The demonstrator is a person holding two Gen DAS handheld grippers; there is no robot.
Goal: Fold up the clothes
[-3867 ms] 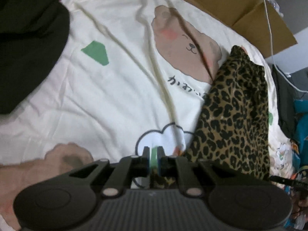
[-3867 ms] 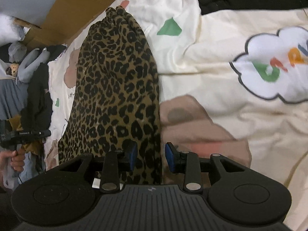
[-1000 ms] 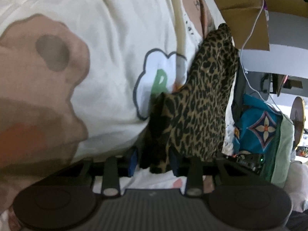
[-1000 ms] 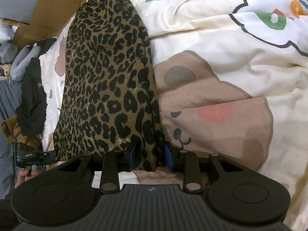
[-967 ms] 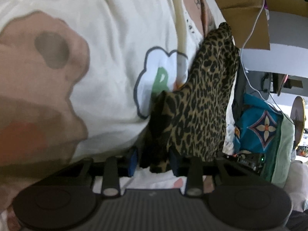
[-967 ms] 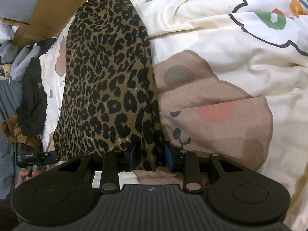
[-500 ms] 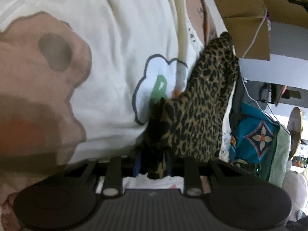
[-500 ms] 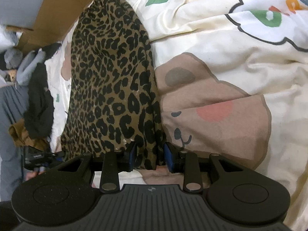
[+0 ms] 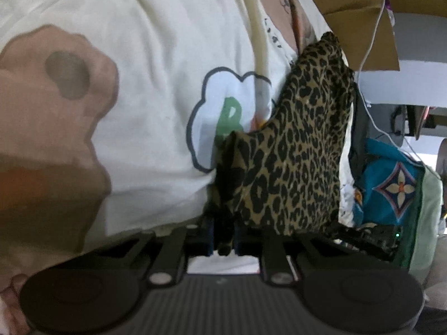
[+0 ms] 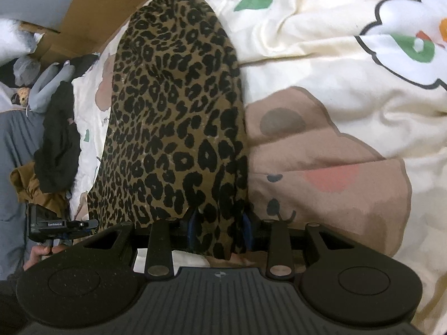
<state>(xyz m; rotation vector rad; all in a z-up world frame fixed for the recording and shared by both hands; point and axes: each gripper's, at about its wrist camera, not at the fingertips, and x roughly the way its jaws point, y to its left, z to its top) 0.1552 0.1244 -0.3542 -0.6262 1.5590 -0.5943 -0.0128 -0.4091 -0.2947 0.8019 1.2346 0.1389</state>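
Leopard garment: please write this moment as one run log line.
stage: gripping | left claw: closing on leopard garment corner | right claw: garment edge between pads | surface: cream bedsheet

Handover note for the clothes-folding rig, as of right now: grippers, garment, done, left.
Left gripper: jaws closing on a bunched corner of the leopard-print garment, cloth between the pads.
Right gripper: jaws around the near end of the same garment, fabric filling the gap; firm pinch not certain.
Garment: a long narrow strip, already folded lengthwise, lying on the cream cartoon-print bedsheet, beside its brown bear print.
Done: lengthwise fold; both ends of the near edge taken.
Left: likely lift the near edge, fold it toward the far end, release, smooth.
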